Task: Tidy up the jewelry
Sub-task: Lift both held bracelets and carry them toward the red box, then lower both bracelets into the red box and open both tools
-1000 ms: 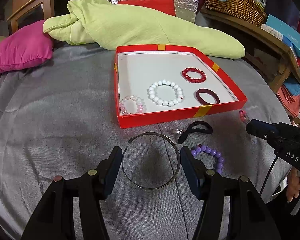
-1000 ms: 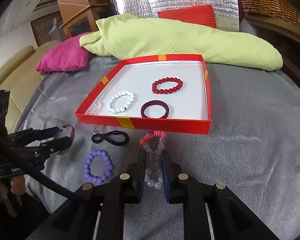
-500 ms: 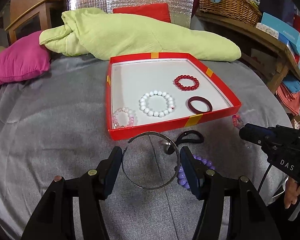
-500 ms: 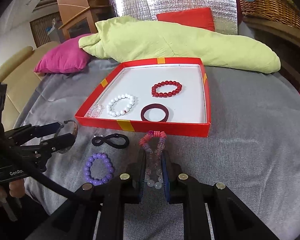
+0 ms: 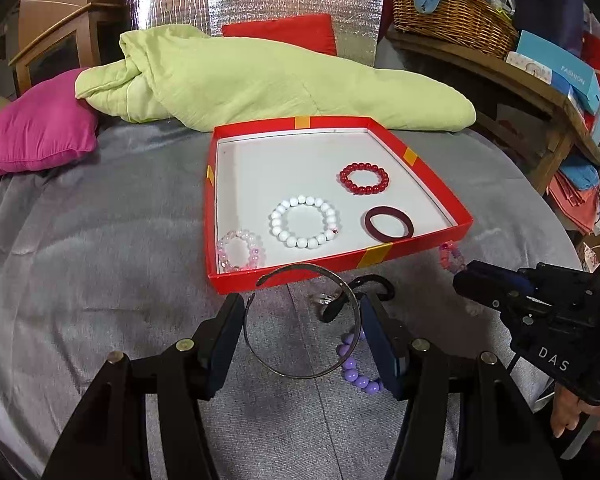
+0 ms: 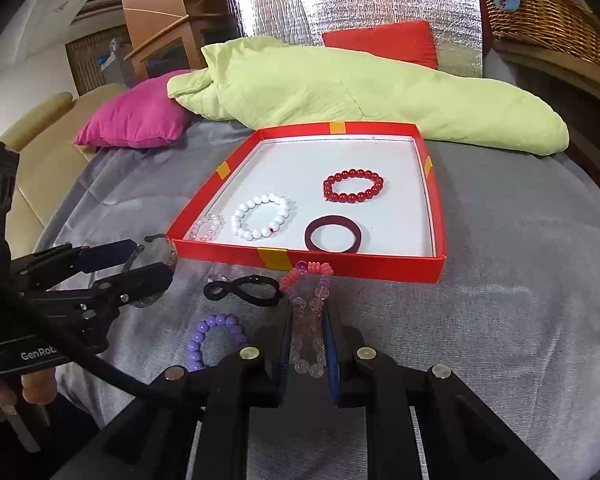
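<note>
Bangle and bead bracelet both gripped, short of the box

Left gripper [image 5: 302, 338] stands about half open, pads pressed on the sides of a thin metal bangle [image 5: 300, 320], held just in front of the red box [image 5: 340, 262]. Right gripper [image 6: 306, 346] is nearly shut on a clear-and-pink bead bracelet [image 6: 308, 312], also just before the box's front wall. Bangle looks stiff, light and slick, likely to pivot; hold across its width. Bead bracelet looks floppy, so pinching both strands suits it.
</note>
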A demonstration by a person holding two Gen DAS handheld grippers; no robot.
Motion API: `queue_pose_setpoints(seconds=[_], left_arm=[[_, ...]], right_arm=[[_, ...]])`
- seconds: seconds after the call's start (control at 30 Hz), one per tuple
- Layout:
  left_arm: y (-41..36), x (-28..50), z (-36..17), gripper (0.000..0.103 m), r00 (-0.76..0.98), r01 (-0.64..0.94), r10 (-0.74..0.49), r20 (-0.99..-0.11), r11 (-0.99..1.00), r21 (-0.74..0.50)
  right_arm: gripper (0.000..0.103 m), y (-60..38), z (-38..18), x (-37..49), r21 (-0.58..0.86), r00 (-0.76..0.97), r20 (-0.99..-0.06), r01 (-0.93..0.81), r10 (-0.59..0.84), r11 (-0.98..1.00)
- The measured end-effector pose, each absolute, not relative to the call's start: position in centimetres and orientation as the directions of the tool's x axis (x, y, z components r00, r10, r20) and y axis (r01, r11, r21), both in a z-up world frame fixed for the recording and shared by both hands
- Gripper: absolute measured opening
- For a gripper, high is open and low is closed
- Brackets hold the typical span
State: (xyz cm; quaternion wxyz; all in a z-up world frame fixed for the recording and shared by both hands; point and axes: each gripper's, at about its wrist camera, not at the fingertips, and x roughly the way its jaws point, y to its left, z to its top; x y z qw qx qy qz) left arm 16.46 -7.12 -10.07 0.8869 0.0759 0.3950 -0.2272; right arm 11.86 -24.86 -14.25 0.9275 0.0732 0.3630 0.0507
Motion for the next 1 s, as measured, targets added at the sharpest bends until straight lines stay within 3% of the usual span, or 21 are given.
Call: queue_pose_setpoints(seconds=[1.0], left_arm=[[-9.7, 17.7, -9.2, 0.062, 0.628, 0.458, -0.361, -0.689, 0.888, -0.047]], right_arm=[[0.016, -26.2, -12.0, 13.6, 0.264, 0.795, -0.592, 0.036, 0.133, 0.964]])
